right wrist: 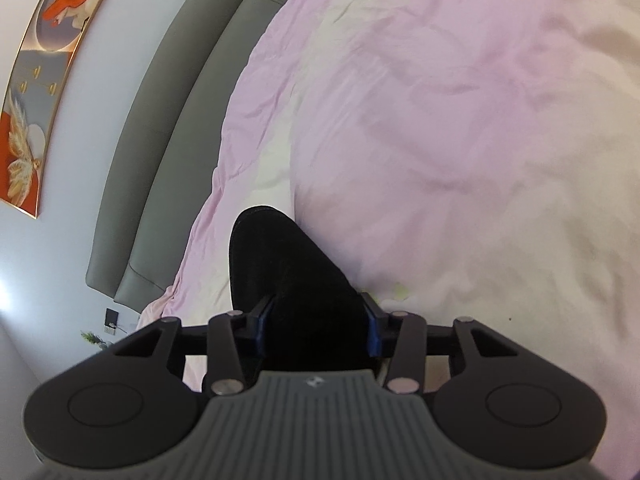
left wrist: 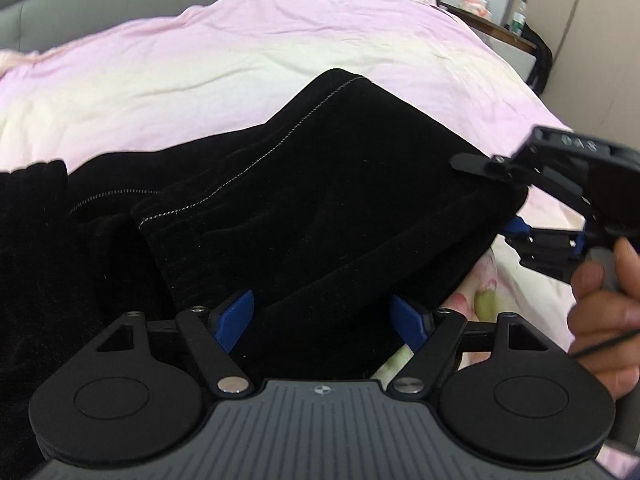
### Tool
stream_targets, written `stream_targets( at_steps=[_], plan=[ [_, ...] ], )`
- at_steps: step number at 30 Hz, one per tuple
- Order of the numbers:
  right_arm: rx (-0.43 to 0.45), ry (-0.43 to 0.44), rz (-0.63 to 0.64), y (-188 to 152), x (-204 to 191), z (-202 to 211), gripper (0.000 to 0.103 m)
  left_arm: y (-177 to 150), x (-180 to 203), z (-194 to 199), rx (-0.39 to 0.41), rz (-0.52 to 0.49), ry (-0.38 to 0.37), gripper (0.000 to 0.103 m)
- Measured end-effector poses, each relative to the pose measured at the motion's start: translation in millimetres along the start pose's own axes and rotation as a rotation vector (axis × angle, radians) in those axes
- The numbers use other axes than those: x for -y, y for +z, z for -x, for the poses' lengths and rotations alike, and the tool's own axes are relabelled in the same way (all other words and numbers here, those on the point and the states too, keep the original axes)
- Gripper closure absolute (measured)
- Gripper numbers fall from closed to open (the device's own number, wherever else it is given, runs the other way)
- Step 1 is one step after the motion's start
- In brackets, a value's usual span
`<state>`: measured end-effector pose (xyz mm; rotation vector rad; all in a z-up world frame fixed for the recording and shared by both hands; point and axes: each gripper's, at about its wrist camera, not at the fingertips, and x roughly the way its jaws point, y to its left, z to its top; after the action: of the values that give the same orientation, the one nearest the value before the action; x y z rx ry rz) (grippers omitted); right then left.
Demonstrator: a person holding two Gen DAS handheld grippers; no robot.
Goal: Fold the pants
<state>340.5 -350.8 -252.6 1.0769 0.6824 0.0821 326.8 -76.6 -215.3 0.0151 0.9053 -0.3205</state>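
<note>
pants (left wrist: pixel 304 184) lying part-folded on bed (left wrist: pixel 240 60) | left claw (left wrist: pixel 322 320) and right claw (right wrist: pixel 318 324) both gaping around cloth, gripping unclear | further folding remaining

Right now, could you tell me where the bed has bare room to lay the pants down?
Bare pink sheet runs between the black pants and the grey headboard. It is crowded near the left gripper and right gripper, where the fabric bunches.

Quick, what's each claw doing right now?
Left gripper: open, fingers astride the black pants.
Right gripper: open around a pants fold.
</note>
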Motion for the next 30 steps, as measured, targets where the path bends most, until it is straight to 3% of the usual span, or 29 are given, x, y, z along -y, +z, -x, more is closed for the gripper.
stream_targets(
  at_steps=[6,10,15,21,23,28,30],
  plan=[
    [-0.005,0.025,-0.041,1,6,-1,0.058,0,-13,24,0.059,0.079,-0.028,0.018],
    [-0.010,0.035,-0.057,3,9,-1,0.058,-7,-26,61,0.161,0.126,-0.025,0.018],
    [-0.004,0.020,-0.021,2,5,1,0.067,-19,-70,111,0.270,0.221,0.102,0.013],
    [0.024,-0.004,0.034,-2,-4,5,0.072,-50,-148,110,0.141,0.251,0.404,0.017],
    [0.033,-0.007,0.037,-4,-5,7,0.072,-62,-174,101,0.063,0.301,0.395,0.019],
    [0.066,0.001,0.023,-9,-9,12,0.075,-70,-192,80,0.009,0.359,0.367,0.014],
    [0.097,-0.008,0.089,-13,-19,17,0.078,-69,-199,80,0.003,0.414,0.336,0.014]
  ],
)
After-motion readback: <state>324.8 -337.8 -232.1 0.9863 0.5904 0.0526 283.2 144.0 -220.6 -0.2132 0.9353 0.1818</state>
